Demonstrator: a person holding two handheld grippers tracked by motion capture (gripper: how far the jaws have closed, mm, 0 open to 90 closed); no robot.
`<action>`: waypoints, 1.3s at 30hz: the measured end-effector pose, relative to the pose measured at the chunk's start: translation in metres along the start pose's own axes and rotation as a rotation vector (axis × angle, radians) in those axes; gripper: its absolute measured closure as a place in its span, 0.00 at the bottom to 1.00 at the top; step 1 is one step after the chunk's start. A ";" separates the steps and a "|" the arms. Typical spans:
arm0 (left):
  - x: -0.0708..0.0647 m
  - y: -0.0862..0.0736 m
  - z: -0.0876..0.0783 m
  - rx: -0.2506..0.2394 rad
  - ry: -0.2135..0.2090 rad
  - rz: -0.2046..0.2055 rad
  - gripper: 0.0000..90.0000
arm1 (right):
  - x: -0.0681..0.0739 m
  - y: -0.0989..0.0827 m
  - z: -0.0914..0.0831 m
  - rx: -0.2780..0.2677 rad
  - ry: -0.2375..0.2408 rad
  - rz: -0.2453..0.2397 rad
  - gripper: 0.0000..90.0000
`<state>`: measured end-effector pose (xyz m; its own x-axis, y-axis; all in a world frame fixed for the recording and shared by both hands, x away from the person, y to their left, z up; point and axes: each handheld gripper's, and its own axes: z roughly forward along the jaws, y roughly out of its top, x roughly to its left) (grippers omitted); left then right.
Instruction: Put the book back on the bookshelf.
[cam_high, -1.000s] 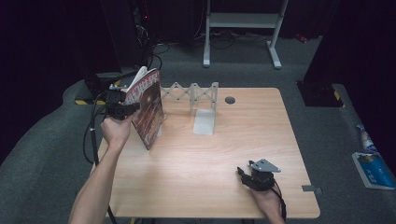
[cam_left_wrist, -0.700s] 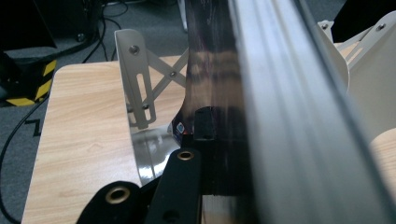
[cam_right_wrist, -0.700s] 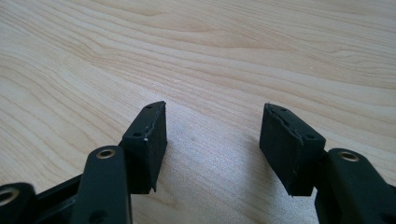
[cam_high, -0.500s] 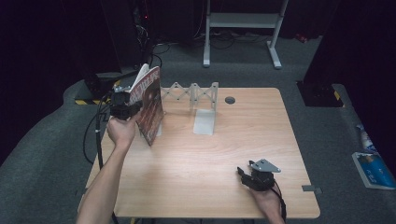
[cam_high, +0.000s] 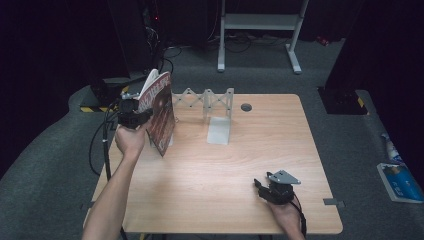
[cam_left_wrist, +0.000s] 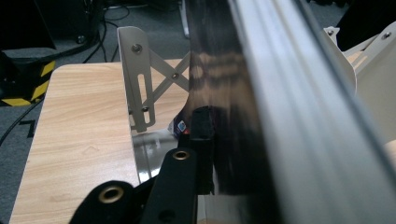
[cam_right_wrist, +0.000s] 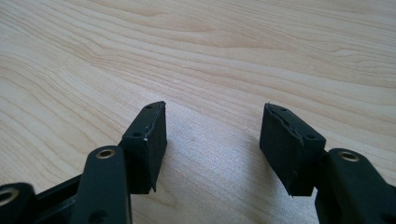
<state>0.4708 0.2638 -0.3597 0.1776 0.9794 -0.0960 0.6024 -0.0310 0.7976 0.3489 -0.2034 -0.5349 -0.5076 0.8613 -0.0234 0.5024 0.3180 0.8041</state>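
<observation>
Left gripper (cam_high: 134, 113) clamped on dark red glossy book (cam_high: 161, 114), jaws just easing. Book upright in left end slot of silver zigzag metal rack (cam_high: 206, 98). Let go slowly, keep straight. Right gripper (cam_high: 267, 190) jaws apart, resting on pale wooden table (cam_high: 200, 175).

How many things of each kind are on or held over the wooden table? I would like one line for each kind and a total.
Book, held upright in the left gripper: 1
Metal expanding book rack: 1
Grippers, the left one and the right gripper, its fingers open, resting on the table: 2
Total: 4
</observation>
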 end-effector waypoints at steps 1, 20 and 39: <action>0.000 0.001 0.000 0.005 0.007 0.009 0.89 | 0.000 0.000 0.000 0.000 0.000 0.000 0.46; 0.009 0.004 -0.002 0.062 0.070 0.072 0.81 | 0.000 0.000 0.000 -0.001 0.003 0.001 0.46; 0.022 0.001 -0.009 0.053 0.070 0.017 0.62 | 0.000 0.000 0.000 -0.001 0.002 0.000 0.46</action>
<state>0.4678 0.2867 -0.3555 0.1345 0.9901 -0.0397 0.6407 -0.0563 0.7657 0.3492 -0.2035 -0.5350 -0.5095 0.8602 -0.0222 0.5013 0.3177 0.8048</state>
